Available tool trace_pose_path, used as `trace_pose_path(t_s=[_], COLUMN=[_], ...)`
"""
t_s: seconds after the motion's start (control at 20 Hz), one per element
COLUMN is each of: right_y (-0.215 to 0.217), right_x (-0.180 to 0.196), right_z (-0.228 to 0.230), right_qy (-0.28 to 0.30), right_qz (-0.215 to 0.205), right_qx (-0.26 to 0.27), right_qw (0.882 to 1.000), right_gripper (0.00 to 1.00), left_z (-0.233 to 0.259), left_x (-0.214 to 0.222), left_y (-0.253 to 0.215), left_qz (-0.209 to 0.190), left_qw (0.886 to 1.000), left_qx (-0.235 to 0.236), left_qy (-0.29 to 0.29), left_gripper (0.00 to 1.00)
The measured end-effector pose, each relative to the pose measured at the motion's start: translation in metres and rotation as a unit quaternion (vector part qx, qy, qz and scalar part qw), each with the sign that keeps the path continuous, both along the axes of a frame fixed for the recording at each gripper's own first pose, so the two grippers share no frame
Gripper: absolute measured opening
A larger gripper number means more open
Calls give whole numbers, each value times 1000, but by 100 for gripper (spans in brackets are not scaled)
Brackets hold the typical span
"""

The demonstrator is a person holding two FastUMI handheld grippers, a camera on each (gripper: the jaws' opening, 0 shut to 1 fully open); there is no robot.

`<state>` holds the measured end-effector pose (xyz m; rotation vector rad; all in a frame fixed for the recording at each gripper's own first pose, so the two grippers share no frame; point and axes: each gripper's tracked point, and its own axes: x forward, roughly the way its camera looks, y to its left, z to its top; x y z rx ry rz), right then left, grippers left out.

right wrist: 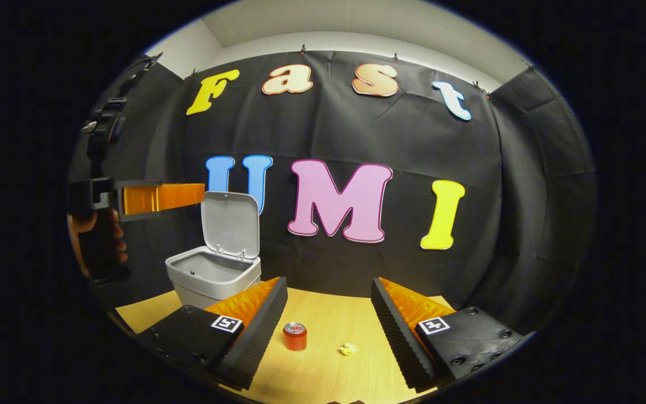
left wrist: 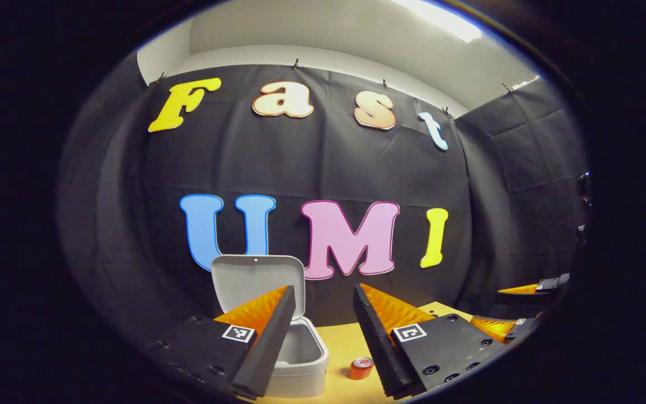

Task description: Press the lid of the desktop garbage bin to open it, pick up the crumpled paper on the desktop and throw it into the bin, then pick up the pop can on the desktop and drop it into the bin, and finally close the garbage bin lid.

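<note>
Ribbed pads line the right gripper (right wrist: 328,325), which is held wide apart and empty above the pale wooden desktop (right wrist: 328,376). Just beyond it, between its fingers, a small yellowish crumpled paper (right wrist: 348,349) is seen lying near an upright red pop can (right wrist: 295,336). The paper is judged light and soft, so a pinch across its bulk should serve, though it is too small for its folds to be made out. The can is probably thin-walled and smooth, best taken around its sides. Farther off, the grey plastic garbage bin (right wrist: 211,278) stands with its lid raised. The left gripper (left wrist: 323,331) is likewise held wide and empty.
</note>
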<state>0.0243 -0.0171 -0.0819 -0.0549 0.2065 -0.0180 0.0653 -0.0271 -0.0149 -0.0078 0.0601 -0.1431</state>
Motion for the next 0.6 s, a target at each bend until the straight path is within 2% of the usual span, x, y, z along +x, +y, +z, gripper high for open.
trace_pose_path(t_s=[0.05, 0.1, 0.15, 0.4, 0.6], right_y=[-3, -7, -11, -36, -52], right_x=[0, 1, 2, 20, 46], right_z=[-9, -16, -21, -59, -113], right_qy=[12, 21, 28, 70, 147], right_qz=[-2, -4, -7, -11, 8], right_qx=[2, 4, 4, 5, 1], right_qw=[1000, 1000, 1000, 998, 989], right_gripper=[98, 98, 98, 98, 98], left_z=[-5, -12, -15, -30, -42], left_x=[-4, -8, -11, -28, -35], left_y=[-4, -9, -12, -18, -17], left_qz=[1, -1, -3, 3, 26], left_qw=[1000, 1000, 1000, 999, 998], left_qx=[-6, -14, -19, -6, -18], left_qy=[6, 11, 16, 33, 54], left_gripper=[79, 97, 100, 99, 99])
